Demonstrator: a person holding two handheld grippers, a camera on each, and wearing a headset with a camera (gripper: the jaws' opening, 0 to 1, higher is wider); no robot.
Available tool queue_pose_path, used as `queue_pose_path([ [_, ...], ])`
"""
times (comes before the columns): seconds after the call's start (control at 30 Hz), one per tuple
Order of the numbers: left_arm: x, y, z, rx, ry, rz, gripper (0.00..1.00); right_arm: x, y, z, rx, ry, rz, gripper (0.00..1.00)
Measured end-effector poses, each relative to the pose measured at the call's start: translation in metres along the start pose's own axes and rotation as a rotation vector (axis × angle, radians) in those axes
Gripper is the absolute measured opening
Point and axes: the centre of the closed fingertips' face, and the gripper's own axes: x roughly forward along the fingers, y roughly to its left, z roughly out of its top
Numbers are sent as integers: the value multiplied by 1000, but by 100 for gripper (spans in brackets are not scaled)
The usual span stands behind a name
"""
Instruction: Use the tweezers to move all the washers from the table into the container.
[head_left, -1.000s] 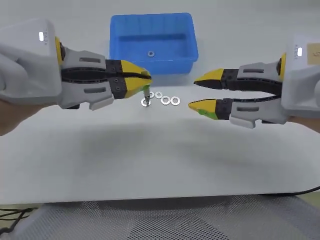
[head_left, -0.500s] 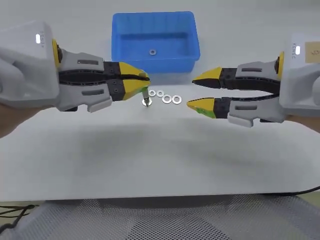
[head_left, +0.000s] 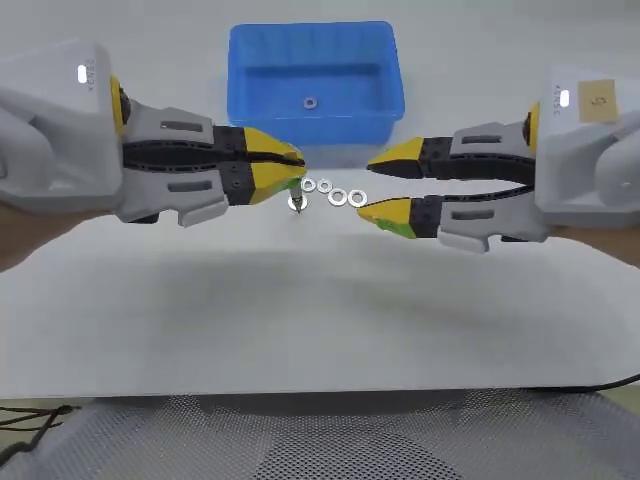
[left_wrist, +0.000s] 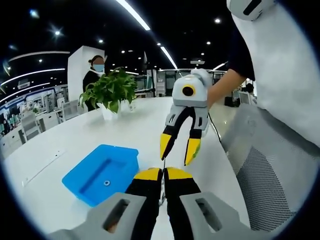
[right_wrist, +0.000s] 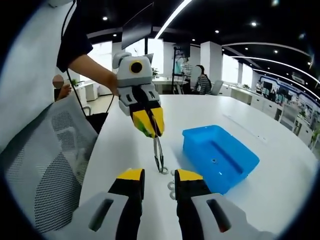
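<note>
Head view: the left gripper (head_left: 298, 168), jaws nearly closed, pinches the tweezers (head_left: 296, 196), whose tips point down at the end of a row of washers (head_left: 340, 196). The right gripper (head_left: 365, 186), at 3 o'clock of that row, is spread wide and holds nothing. At 12 o'clock, beyond the row, the blue container (head_left: 392, 70) holds a single washer (head_left: 310, 102).

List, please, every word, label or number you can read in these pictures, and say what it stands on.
Left gripper: small printed strip, too blurred to read.
Right gripper: similar strip, too blurred to read.
Right gripper's tan sticker: one character, unclear.
</note>
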Motion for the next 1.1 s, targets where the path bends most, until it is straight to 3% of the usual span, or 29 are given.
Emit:
queue_pose_path([
  [0.23, 1, 0, -1, 3, 14, -10, 6, 36, 1, -3, -35, 24, 59, 25],
  [0.43, -1, -3, -2, 9, 27, -25, 6, 54, 1, -1, -43, 28, 97, 25],
  [0.53, -2, -2, -3, 7, 30, -22, 6, 58, 5, -9, -83, 73, 129, 21],
  [0.9, -2, -1, -5, 8, 37, -13, 6, 62, 4, -7, -76, 74, 142, 12],
  [1.1, -1, -2, -5, 3, 38, -10, 6, 61, 5, -7, -121, 75, 141, 10],
])
